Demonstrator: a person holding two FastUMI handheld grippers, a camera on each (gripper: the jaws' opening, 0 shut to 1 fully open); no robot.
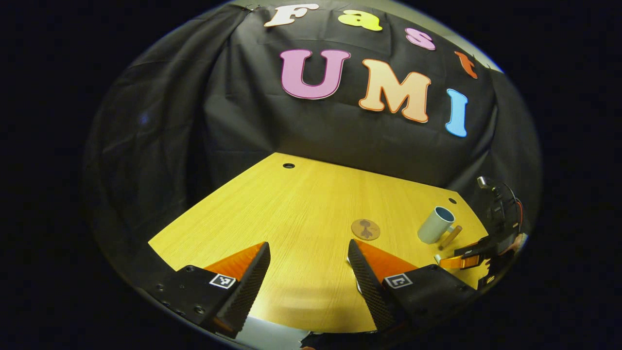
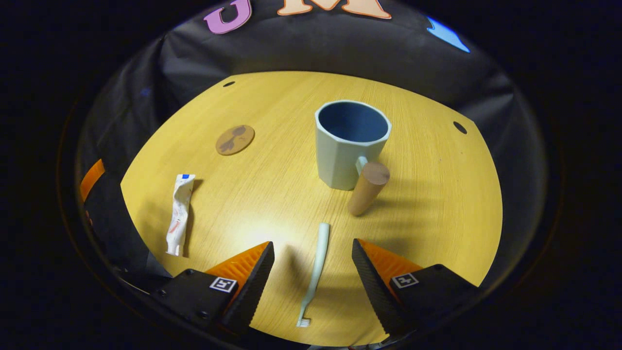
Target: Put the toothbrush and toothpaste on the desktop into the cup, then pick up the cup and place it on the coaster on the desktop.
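Left gripper view: the left gripper (image 1: 308, 272), jaws spread wide and holding nothing, hangs over the desk (image 1: 301, 204), with the coaster (image 1: 365, 229) ahead and the cup (image 1: 436, 224) to its right near the right gripper (image 1: 461, 257). Right gripper view: the right gripper (image 2: 313, 272), also open and empty, straddles the toothbrush (image 2: 316, 267) lying flat on the desk between its fingers; the upright cup (image 2: 351, 143) stands just beyond, the toothpaste (image 2: 180, 214) lies well to the left, and the coaster (image 2: 235, 139) lies behind it.

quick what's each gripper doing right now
Left gripper: open, holding nothing.
Right gripper: open, fingers either side of the toothbrush, not gripping.
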